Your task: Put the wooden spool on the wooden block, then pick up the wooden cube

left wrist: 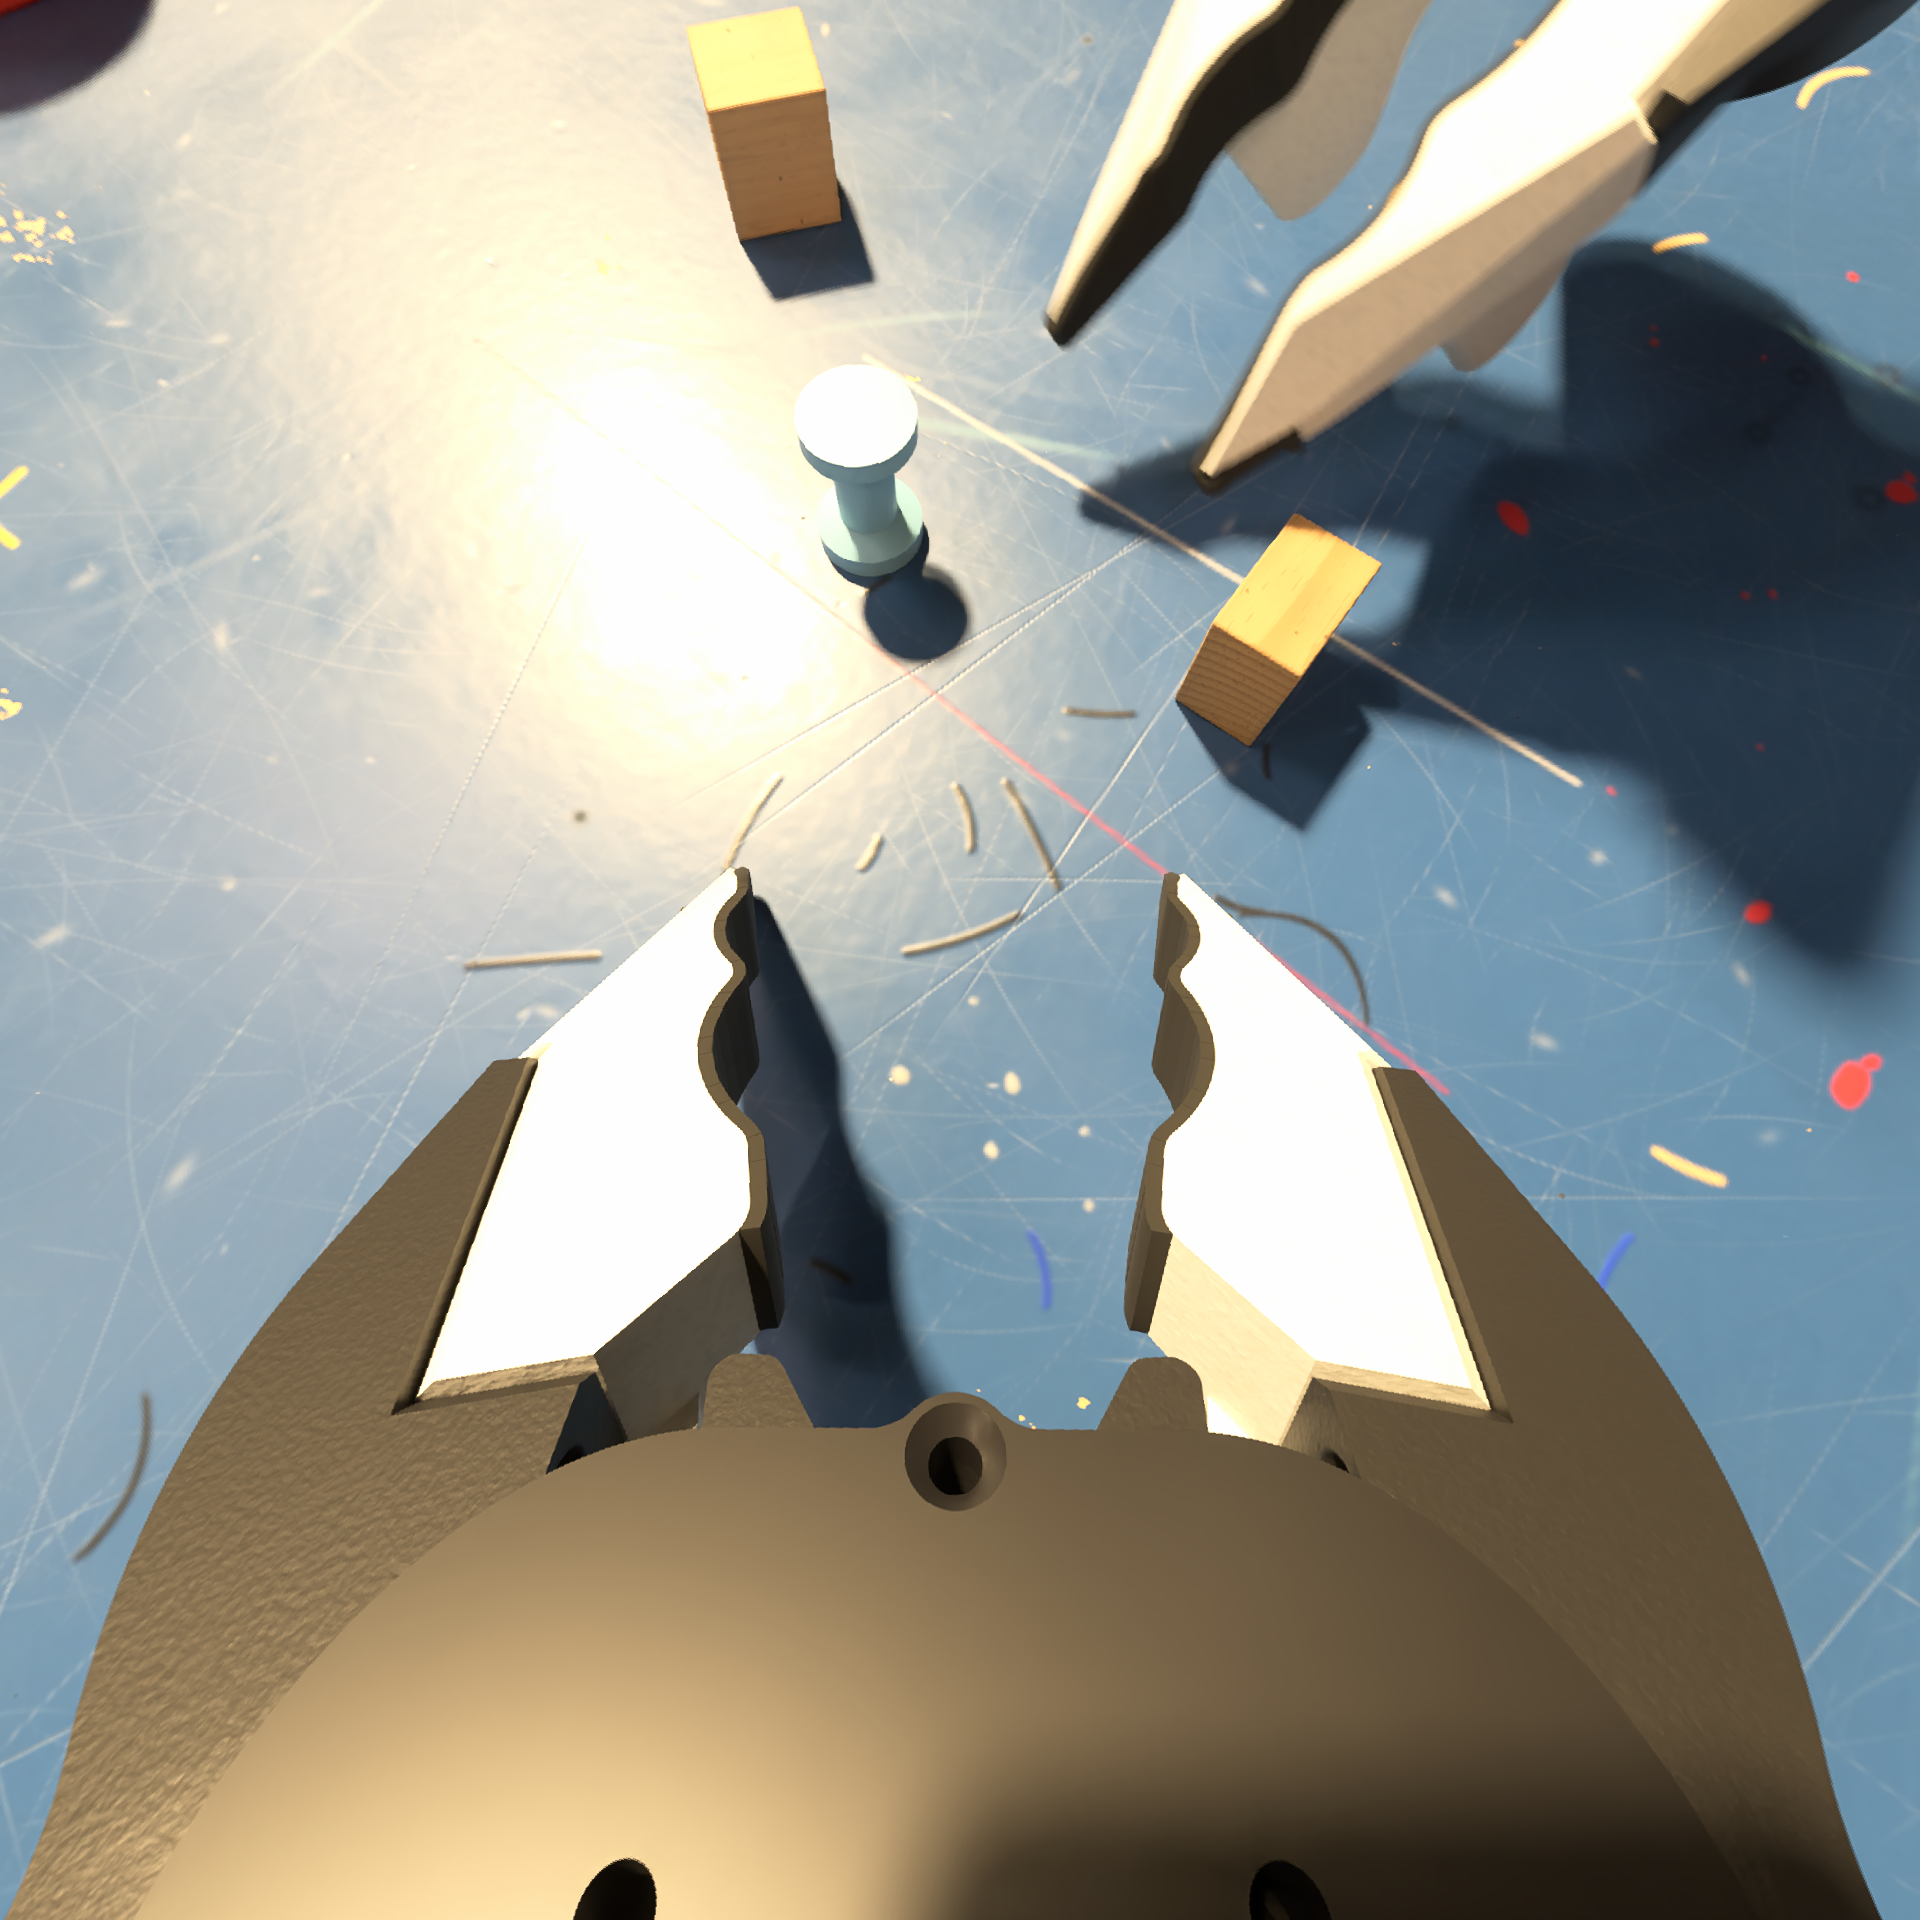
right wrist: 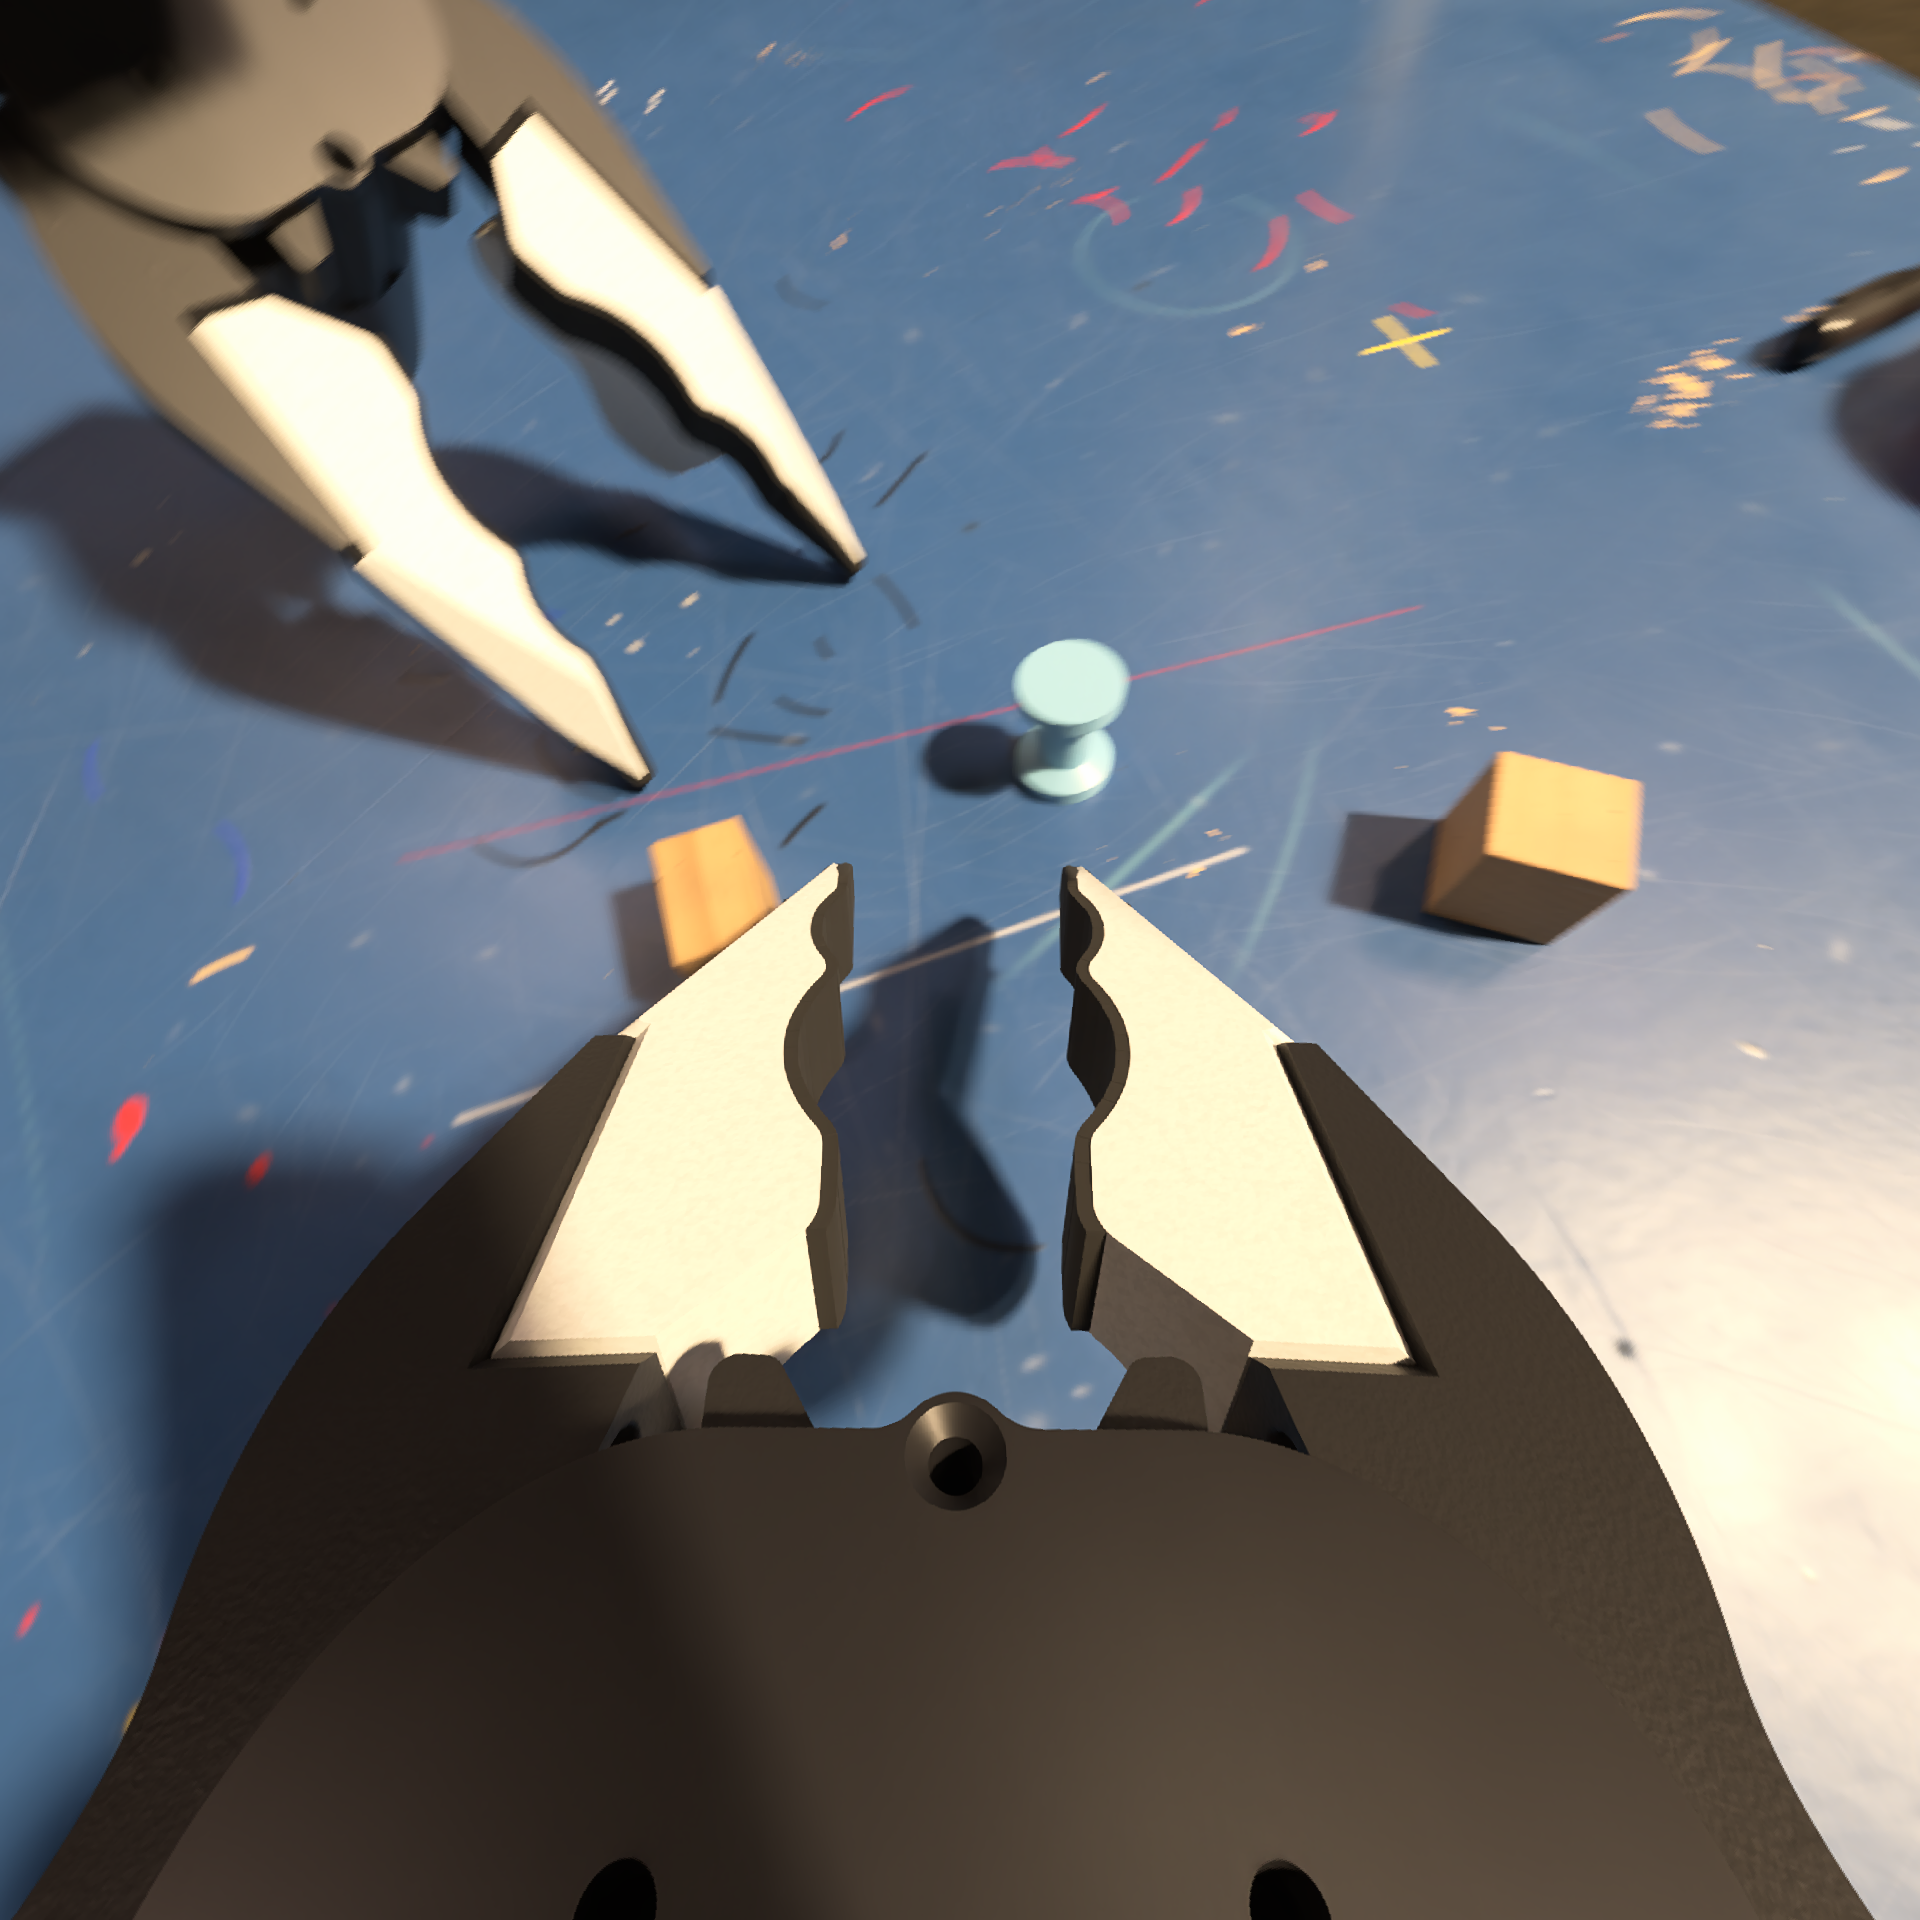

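Observation:
A pale blue spool (left wrist: 860, 468) stands upright on the scratched blue table; it also shows in the right wrist view (right wrist: 1070, 717). A larger wooden block (left wrist: 769, 125) stands beyond it, at the right in the right wrist view (right wrist: 1538, 847). A smaller wooden cube (left wrist: 1278, 629) lies right of the spool, partly hidden behind my right gripper's finger (right wrist: 707, 899). My left gripper (left wrist: 956, 883) is open and empty, short of the spool. My right gripper (right wrist: 956, 873) is open and empty, facing the spool from the opposite side. Each gripper shows in the other's view, the right (left wrist: 1132, 405) and the left (right wrist: 743, 670).
The blue table top (left wrist: 312, 623) bears scratches and paint flecks. A dark pen-like object (right wrist: 1839, 317) lies at the far right edge. A dark red shape (left wrist: 52, 42) sits in the far left corner.

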`<state>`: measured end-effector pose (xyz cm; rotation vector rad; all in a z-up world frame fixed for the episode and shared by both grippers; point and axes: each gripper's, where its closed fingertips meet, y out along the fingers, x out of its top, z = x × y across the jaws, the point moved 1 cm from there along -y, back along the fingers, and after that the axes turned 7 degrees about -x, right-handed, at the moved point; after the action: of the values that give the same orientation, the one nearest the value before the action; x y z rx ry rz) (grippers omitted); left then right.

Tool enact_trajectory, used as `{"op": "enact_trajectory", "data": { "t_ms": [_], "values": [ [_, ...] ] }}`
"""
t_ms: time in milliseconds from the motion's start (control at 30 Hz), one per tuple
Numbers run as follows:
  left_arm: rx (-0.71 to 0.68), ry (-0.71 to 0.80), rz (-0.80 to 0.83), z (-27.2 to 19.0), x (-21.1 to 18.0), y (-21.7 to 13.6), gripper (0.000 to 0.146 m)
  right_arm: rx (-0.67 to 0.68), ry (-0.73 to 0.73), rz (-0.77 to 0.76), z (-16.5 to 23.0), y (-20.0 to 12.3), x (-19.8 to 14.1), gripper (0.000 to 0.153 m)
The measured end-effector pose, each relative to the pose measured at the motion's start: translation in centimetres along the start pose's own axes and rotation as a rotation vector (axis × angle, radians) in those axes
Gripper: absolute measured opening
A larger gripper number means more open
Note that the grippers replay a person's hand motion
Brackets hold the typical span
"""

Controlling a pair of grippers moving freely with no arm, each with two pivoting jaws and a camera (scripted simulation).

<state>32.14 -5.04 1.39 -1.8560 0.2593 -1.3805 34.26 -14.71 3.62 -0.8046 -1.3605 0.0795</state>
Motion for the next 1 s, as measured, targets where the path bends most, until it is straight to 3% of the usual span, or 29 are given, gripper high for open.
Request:
{"op": "enact_trajectory", "data": {
  "t_ms": [200,400,567,633,700,800,1000],
  "values": [
    [0.005,0.005,-0.012,0.1,-0.1,-0.1,0.074,-0.054,0.071,-0.036,-2.1,1.7,1.7,0.065],
    [0.007,0.004,-0.013,0.0,0.0,0.0,0.073,-0.062,0.006,-0.008,-2.2,3.3,2.2,0.067],
    [0.008,0.003,-0.013,-0.1,0.0,0.0,0.062,-0.032,-0.013,0.040,-2.0,4.6,2.2,0.066],
    [0.008,0.003,-0.013,-0.1,0.0,0.0,0.058,-0.020,-0.020,0.070,-1.9,5.0,2.0,0.054],
    [0.008,0.003,-0.013,-0.1,0.0,0.0,0.054,-0.025,-0.036,0.074,-1.8,5.0,2.0,0.025],
    [0.008,0.003,-0.014,-0.1,0.0,0.0,0.054,-0.040,-0.076,-0.045,-1.4,3.9,3.2,0.023],
    [0.008,0.004,-0.014,-0.1,0.0,0.0,0.054,0.151,-0.087,-0.121,1.5,0.4,3.6,0.023]
  ]
}}
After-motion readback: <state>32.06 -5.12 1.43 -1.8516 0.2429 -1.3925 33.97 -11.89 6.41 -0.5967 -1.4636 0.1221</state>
